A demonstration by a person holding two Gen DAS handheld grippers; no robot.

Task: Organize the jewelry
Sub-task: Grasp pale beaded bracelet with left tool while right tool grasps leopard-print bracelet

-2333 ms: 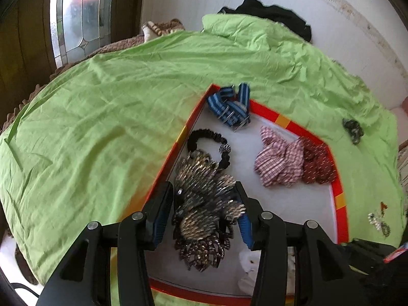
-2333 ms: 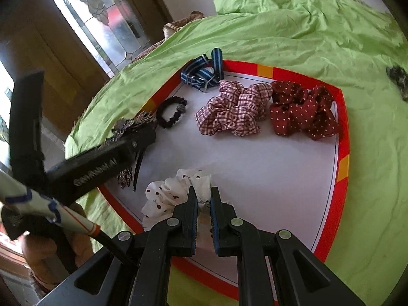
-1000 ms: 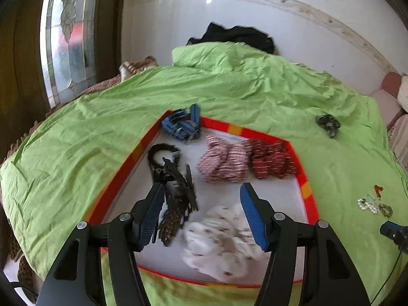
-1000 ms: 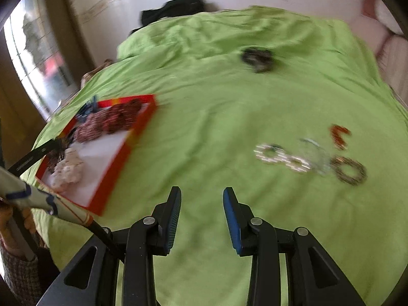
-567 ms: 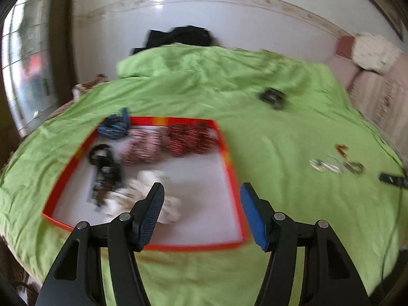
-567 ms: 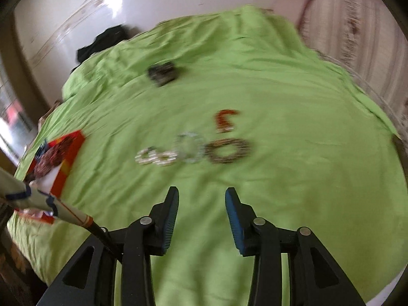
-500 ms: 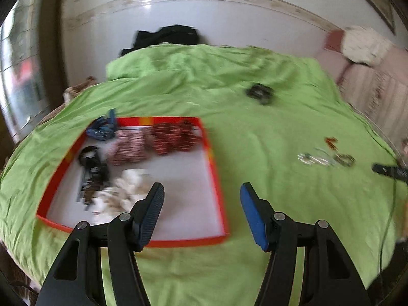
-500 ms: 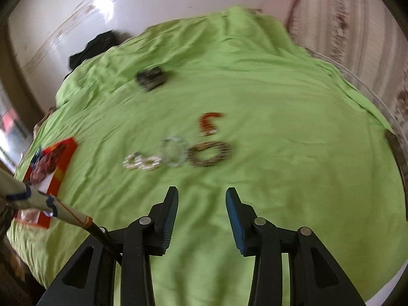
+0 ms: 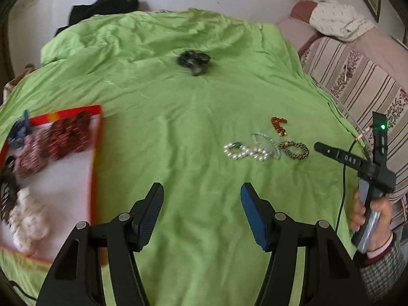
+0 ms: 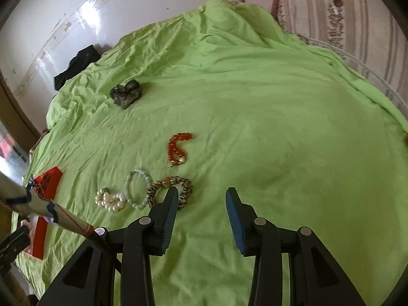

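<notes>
Over bare green sheet [image 9: 204, 127] my left gripper [image 9: 202, 187] stands open and holds nothing. Left of it lies the red-rimmed tray [image 9: 94, 153] with a red dotted scrunchie [image 9: 71, 135], a pink checked one [image 9: 33, 153] and a white one [image 9: 28, 219]. My right gripper [image 10: 202, 192] is open and empty too. Its left finger overlaps the near edge of a leopard bracelet [image 10: 155, 191]. Beside that lie a clear bead bracelet [image 10: 127, 186], a pearl bracelet [image 10: 111, 200] and an orange bead bracelet [image 10: 174, 148]. A dark scrunchie [image 10: 126, 93] sits farther back.
A hand [image 9: 372, 211] holds the right gripper at the bed's right side, with a green cable [image 9: 343, 178] trailing. Striped cushions [image 9: 357, 76] border the bed on the right. A black garment [image 9: 102, 7] lies at the far wall.
Both views have swung right, away from the tray and towards the bracelets. The left gripper left the dark hair clip in the tray. The right gripper's jaws stand wider than over the white scrunchie.
</notes>
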